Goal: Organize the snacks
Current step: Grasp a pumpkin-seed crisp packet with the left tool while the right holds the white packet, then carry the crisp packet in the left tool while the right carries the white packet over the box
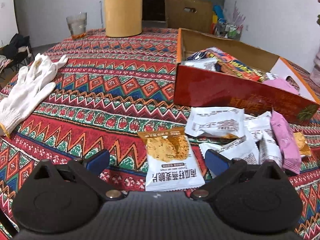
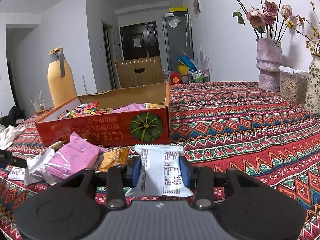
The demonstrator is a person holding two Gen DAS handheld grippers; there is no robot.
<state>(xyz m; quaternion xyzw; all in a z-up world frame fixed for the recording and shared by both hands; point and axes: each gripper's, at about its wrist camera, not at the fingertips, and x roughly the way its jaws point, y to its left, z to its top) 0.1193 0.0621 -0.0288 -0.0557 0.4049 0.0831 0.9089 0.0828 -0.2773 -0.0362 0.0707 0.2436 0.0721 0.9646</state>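
Between the blue pads of the right hand-held gripper (image 2: pixel 161 173): a white packet (image 2: pixel 160 172), pinched across its width, pads pressing both side edges. Clenched on it. Packet sits just in front of the red box (image 2: pixel 104 129), apart from the loose pile.

Left hand-held gripper (image 1: pixel 157 160) is released, jaws wide, nothing pressed. An oat-crisp packet (image 1: pixel 170 158) lies on the worktop (image 2: pixel 250 128) between and just ahead of its fingers, not touched as far as I can tell.

Step in hand, my read: carry the white packet over the near wall and drop it into the box.
- Lift clear of the near wall first; it's tall relative to the packet.
- Grip is on soft film and likely crushable contents, so don't squeeze harder.
- Aim for the right end of the box, which looks emptier from this side.
- Let go low, so it lands flat.

View differences:
- Right wrist shows the grip itself, the pumpkin print on the box front, a pink packet (image 2: pixel 72 158) in the pile, vases (image 2: pixel 269 68) far right.
- Left wrist shows none of that grip. It gives the box interior more from above: packets stacked toward one end. Also white gloves (image 1: pixel 28 88) on the cloth, well apart from the snacks, and a glass (image 1: pixel 77 25) beside the yellow jug (image 1: pixel 123 10).
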